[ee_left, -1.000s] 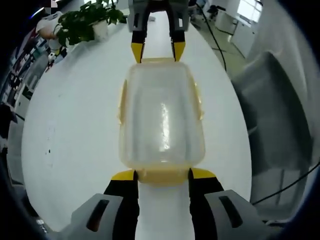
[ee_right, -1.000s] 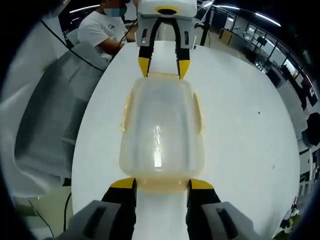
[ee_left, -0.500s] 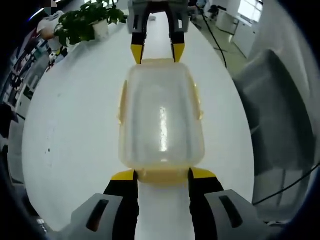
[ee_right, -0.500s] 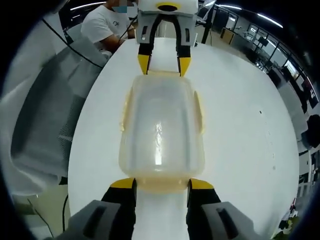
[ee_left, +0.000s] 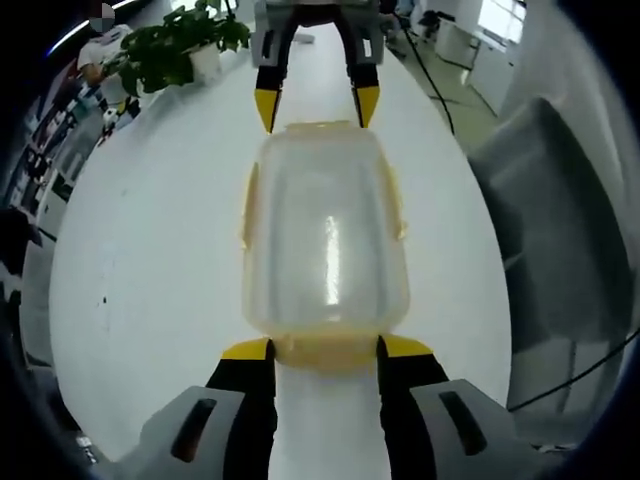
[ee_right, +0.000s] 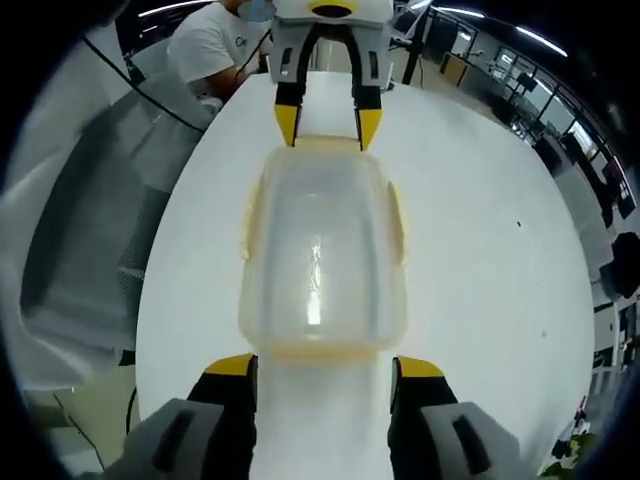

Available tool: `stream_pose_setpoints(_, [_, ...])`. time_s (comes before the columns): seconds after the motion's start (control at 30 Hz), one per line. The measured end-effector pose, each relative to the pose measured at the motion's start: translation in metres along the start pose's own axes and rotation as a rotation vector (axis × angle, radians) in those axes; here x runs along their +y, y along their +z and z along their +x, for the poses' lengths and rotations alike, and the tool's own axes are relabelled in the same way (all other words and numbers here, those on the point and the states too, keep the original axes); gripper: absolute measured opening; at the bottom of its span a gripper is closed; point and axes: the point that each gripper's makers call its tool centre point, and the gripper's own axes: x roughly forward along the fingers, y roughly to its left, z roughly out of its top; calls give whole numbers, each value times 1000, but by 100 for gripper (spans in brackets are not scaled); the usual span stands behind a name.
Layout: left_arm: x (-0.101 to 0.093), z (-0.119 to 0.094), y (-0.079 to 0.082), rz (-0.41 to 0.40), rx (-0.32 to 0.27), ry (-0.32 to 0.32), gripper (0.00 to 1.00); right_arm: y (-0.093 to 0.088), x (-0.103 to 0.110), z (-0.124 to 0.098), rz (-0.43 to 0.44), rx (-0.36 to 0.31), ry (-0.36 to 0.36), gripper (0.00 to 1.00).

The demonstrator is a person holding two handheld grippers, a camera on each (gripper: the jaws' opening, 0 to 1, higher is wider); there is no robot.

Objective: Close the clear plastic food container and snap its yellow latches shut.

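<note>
Left gripper view shows our left gripper with jaws apart, straddling the near yellow end latch of the lidded clear container on the white table. Our right gripper, jaws spread, sits just off the opposite end. We judge the latching step underway; next we press each latch down.

The food container is showing clear, faintly milky plastic, with pale yellow latches glowing along its edges. The left tongs are showing bright yellow tips over black and grey bodies at the bottom of the left gripper view; the right tongs are wearing the same colours. The tabletop is gleaming plain white. A plant at upper left is showing dark green leaves.
</note>
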Motion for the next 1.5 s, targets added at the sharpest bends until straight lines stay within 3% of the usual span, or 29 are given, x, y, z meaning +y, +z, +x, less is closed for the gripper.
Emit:
stream_pose_setpoints(0.13, [0,-4,-4,-26,-10,11,51,-3,1,-6,53,-23,5,50])
stream_pose_setpoints(0.2, [0,-7,-7,-52,-16,14,51,-4,-2,-11,80,-29,-13,48])
stream_pose_setpoints(0.33, [1,-15,-1,-174,-88,16,50,4,-4,-21,220,-95,-25,44])
stream_pose_setpoints(0.43, [2,-19,2,-257,-127,23,56,11,1,-24,311,-144,-5,42])
stream_pose_setpoints(0.5, [0,-20,8,-329,-163,9,55,9,-4,-23,367,-139,-49,42])
stream_pose_setpoints(0.57, [5,-21,9,-410,-178,40,51,9,-8,-23,434,-141,-80,41])
stream_pose_setpoints(0.63, [2,-19,14,-489,-211,22,52,15,-8,-23,484,-174,-82,39])
stream_pose_setpoints(0.73, [-2,-16,15,-586,-228,11,57,16,-7,-23,497,-168,-92,37])
stream_pose_setpoints(0.8, [0,-15,13,-669,-233,41,52,19,-2,-21,592,-171,-79,40])
stream_pose_setpoints(0.97, [4,-7,10,-921,-274,58,48,20,-8,-18,706,-180,-128,32])
stream_pose_setpoints(1.1, [2,-2,12,-971,-279,69,49,19,-5,-11,821,-168,-113,36])
stream_pose_setpoints(1.17, [3,0,15,-990,-293,76,48,20,-6,-8,800,-164,-119,33])
stream_pose_setpoints(1.27, [5,2,17,-1016,-299,94,44,21,-6,-4,865,-172,-110,33])
stream_pose_setpoints(1.37, [4,6,20,-1055,-312,85,45,21,-3,1,815,-146,-108,31])
stream_pose_setpoints(1.5, [3,11,16,-1056,-288,107,44,23,-3,0,876,-155,-106,31])
